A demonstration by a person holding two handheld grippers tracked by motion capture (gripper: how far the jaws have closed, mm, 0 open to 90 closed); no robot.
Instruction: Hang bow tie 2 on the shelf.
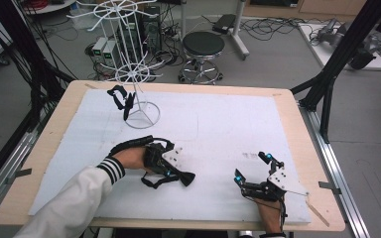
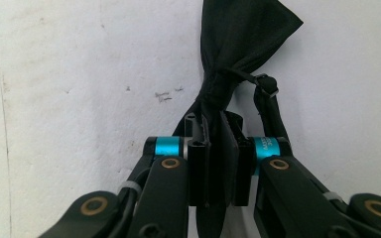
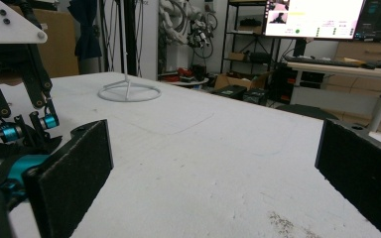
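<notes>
Black fabric (image 2: 238,44) sits clamped in the left gripper (image 2: 220,163); the right gripper (image 1: 253,167) rests with jaws wide apart.

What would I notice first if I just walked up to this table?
Probably the tall white wire rack standing at the table's far left, with a black strappy thing hanging on it. Nearer, the left gripper is shut on a black cloth item lying on the white table cover. The right gripper waits open, holding nothing.

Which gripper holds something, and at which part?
The left gripper pinches the black cloth item at its gathered narrow end; the right gripper holds nothing.
</notes>
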